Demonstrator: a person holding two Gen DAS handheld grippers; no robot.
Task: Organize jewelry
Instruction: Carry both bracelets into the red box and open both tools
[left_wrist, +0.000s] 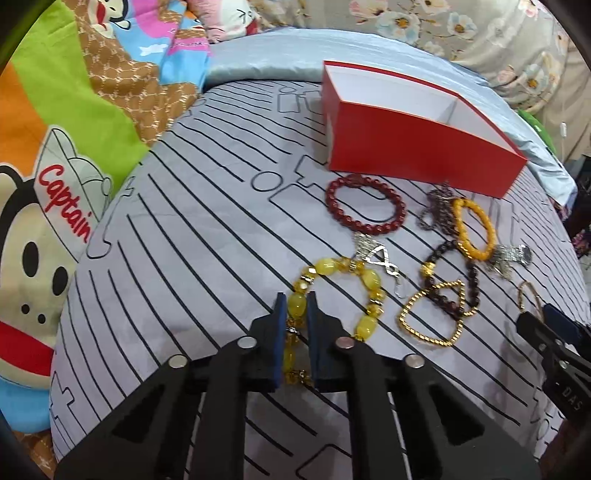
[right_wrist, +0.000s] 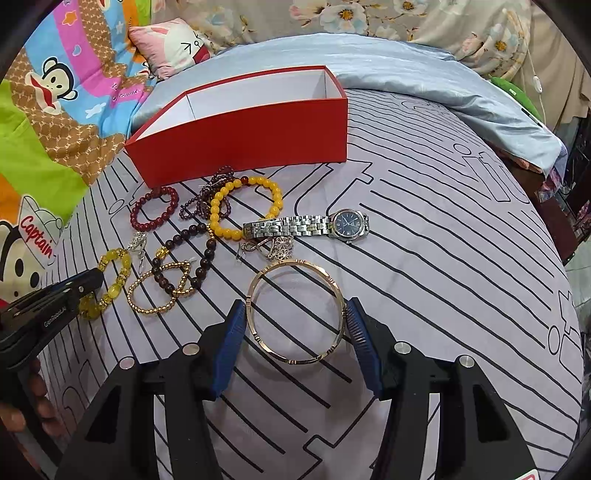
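Left gripper (left_wrist: 295, 302): jaws pinch a bead of the yellow bracelet (left_wrist: 340, 295), which lies on the striped sheet (left_wrist: 184, 240) in front of the red box (left_wrist: 424, 147). Right gripper (right_wrist: 295, 321): jaws half spread, straddling the gold bangle (right_wrist: 297, 312); right pad looks to touch the rim, left pad stands just beside it. Box looks empty as far as visible.

Advice: lift the bracelet straight up, slowly; the pinch is on a single rounded bead and may slip. Clear the silver charm (left_wrist: 376, 254) close beside it before you carry to the box.

Even indoor light, sharply rendered

Strong fisheye bending and dark corner vignetting are seen; soft shadows are cast, colours kept vivid.
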